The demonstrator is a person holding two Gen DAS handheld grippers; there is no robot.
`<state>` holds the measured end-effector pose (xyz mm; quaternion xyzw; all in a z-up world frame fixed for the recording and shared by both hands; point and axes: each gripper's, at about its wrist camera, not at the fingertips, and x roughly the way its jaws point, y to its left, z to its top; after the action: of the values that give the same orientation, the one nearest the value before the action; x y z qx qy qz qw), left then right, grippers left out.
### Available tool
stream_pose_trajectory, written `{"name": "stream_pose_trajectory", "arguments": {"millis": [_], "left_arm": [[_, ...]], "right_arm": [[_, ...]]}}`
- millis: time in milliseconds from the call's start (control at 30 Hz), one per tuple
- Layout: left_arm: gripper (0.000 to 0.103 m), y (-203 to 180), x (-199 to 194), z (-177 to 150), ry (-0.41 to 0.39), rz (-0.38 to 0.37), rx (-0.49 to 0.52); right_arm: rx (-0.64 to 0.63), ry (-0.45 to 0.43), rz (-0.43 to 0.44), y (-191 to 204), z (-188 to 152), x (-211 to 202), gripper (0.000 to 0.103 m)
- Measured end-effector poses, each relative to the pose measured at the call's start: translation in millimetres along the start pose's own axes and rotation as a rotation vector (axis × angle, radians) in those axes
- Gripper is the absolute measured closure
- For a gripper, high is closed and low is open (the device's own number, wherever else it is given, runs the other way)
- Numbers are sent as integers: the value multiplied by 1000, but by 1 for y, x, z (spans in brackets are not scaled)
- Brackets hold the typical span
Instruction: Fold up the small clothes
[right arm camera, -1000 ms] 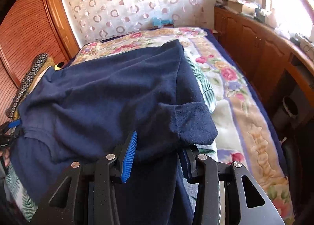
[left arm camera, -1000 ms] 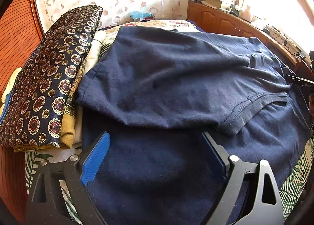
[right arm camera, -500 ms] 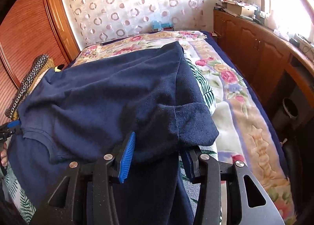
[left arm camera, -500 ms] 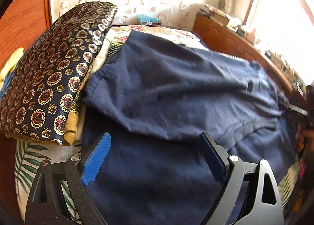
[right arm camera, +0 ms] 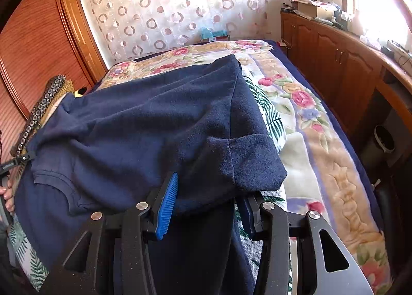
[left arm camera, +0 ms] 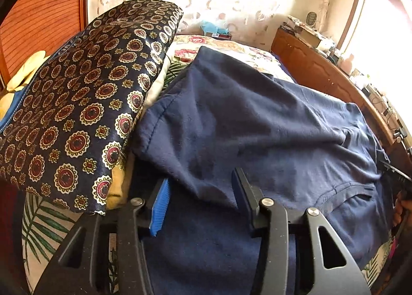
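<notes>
Both pairs of tongs have just been closing, each with navy cloth between its jaws, and my left one has rolled since a second ago, so the bed now tilts in its view.

From the left wrist, I see the left gripper [left arm camera: 199, 201] narrowed around a fold of the navy T-shirt [left arm camera: 257, 125]; whether the pads truly pinch it I cannot tell. The shirt is soft, matte knit, folded back on itself, its ribbed collar [left arm camera: 342, 188] off to the right of my tongs. Its long axis runs from left to right in front of the tongs. Hard against its left edge, beyond my left finger, sits a glossy medallion-print folded cloth [left arm camera: 77, 114], so there is little room that side. Ahead, open floral bedspread [left arm camera: 231, 45] runs to the curtain.

From the right wrist, the right gripper [right arm camera: 208, 203] is clamped on the shirt [right arm camera: 144, 114] just under the sleeve cuff [right arm camera: 255, 163], which flops rightward over my right finger. To the right of the tongs the plush bedspread [right arm camera: 322, 127] lies free up to the wooden cabinets [right arm camera: 334, 63]. At far left, the other gripper [right arm camera: 15, 162] meets the shirt's edge.
</notes>
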<state>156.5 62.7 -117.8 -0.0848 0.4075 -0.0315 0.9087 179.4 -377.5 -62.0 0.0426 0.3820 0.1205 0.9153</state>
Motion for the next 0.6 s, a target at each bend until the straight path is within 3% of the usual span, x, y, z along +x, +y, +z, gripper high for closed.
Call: {"name": "stream_pose_trajectory", "arguments": {"millis": [67, 167, 233, 367, 600], "left_arm": [[61, -1, 0, -1, -1, 21, 20], [75, 0, 1, 1, -2, 40, 20], [88, 4, -1, 1, -12, 11, -3], [89, 3, -2, -2, 3, -7, -2], [89, -7, -1, -2, 2, -7, 32]], "right_arm": [[9, -10, 7, -1, 2, -2, 79], [-25, -34, 1, 8, 4, -6, 94], [-65, -62, 17, 17, 5, -12, 96], [-90, -98, 43, 28, 8, -22, 97], [-134, -102, -5, 31, 9, -25, 96]]}}
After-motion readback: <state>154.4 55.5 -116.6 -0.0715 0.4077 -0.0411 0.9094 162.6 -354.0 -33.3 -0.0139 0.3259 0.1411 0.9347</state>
